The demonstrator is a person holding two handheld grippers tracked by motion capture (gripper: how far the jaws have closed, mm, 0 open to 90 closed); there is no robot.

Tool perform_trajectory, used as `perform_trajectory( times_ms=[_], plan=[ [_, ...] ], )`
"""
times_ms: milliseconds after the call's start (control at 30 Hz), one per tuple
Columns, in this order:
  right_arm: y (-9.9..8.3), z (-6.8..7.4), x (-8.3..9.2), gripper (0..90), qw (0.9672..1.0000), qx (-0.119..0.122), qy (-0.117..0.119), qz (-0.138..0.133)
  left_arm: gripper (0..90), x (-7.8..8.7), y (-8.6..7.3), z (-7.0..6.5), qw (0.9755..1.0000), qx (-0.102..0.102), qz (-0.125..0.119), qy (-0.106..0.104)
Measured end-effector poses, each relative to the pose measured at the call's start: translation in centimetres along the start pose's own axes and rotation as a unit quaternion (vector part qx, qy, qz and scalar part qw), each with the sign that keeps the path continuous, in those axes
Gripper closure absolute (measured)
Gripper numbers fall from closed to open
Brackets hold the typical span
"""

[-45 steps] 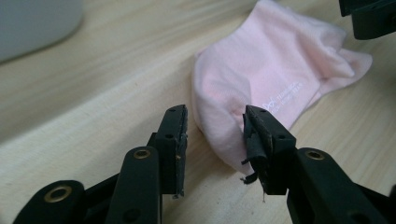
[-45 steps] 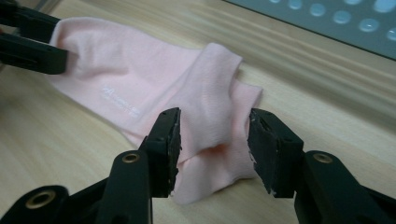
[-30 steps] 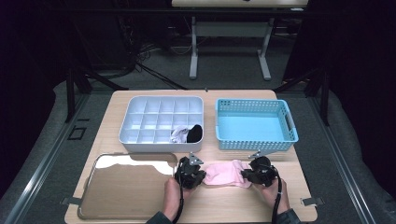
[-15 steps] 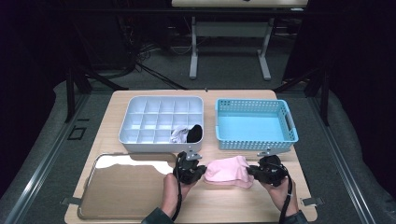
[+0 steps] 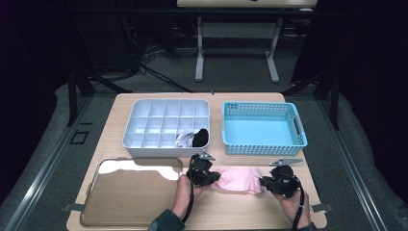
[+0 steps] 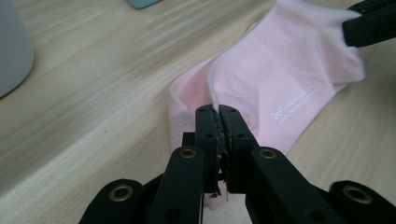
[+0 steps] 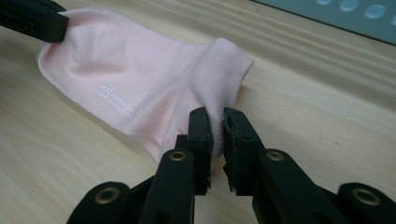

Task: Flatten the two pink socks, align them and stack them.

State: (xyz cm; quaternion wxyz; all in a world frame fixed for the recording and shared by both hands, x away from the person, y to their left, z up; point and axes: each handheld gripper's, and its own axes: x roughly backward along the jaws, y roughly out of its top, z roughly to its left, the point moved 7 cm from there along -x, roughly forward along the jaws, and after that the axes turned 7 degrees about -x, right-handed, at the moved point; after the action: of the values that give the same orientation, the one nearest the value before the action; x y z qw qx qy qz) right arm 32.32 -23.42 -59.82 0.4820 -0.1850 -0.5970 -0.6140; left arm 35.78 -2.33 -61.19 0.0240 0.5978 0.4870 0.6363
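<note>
A pale pink sock [image 5: 238, 179] lies flat on the wooden table near its front edge, stretched between my two grippers. My left gripper [image 5: 213, 178] is shut on the sock's left end; in the left gripper view its jaws [image 6: 217, 113] pinch a fold of the pink sock [image 6: 289, 79]. My right gripper [image 5: 263, 182] holds the right end; in the right gripper view its jaws [image 7: 217, 120] press on a bunched edge of the sock [image 7: 140, 79]. Each gripper view shows the other gripper's black jaw at the sock's far end.
A white compartment organizer [image 5: 126, 142] stands behind the left gripper, with a white sock [image 5: 183, 139] and a black sock [image 5: 201, 137] in its front cells. A blue basket [image 5: 264, 148] stands behind the right gripper. A shiny metal tray [image 5: 130, 199] lies at the front left.
My right gripper has moved to the right with its end of the sock, so the sock is spread wider. The left gripper has stayed almost in place.
</note>
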Motion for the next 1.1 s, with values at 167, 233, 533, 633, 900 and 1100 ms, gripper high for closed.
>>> perform_trajectory(
  times_ms=[167,233,533,633,900,1100],
  plan=[
    [-0.2,-0.2,-0.7,73.0,0.9997,0.005,-0.016,0.016,64.2,0.8,-0.3,0.4,0.9995,0.008,-0.011,0.028],
    [-0.1,-0.4,-0.6,63.2,0.9995,0.004,-0.027,0.016,64.0,1.9,-0.5,0.6,0.9989,0.003,-0.021,0.042],
    [0.7,1.6,-1.2,61.7,0.9991,0.043,-0.007,0.003,68.0,1.8,-1.8,0.4,0.9978,-0.026,0.004,0.061],
    [0.2,1.4,-2.4,63.3,0.9988,0.042,-0.013,0.019,68.9,1.6,-1.6,-0.2,0.997,-0.046,0.008,0.061],
    [0.2,1.1,-2.6,65.5,0.999,0.038,-0.01,0.019,68.6,0.1,-1.4,-0.8,0.9928,-0.08,0.042,0.078],
    [0.1,0.8,-2.6,67.3,0.9995,0.029,-0.005,0.01,73.7,0.1,-1.7,-0.7,0.9923,-0.087,0.044,0.076]
  ],
)
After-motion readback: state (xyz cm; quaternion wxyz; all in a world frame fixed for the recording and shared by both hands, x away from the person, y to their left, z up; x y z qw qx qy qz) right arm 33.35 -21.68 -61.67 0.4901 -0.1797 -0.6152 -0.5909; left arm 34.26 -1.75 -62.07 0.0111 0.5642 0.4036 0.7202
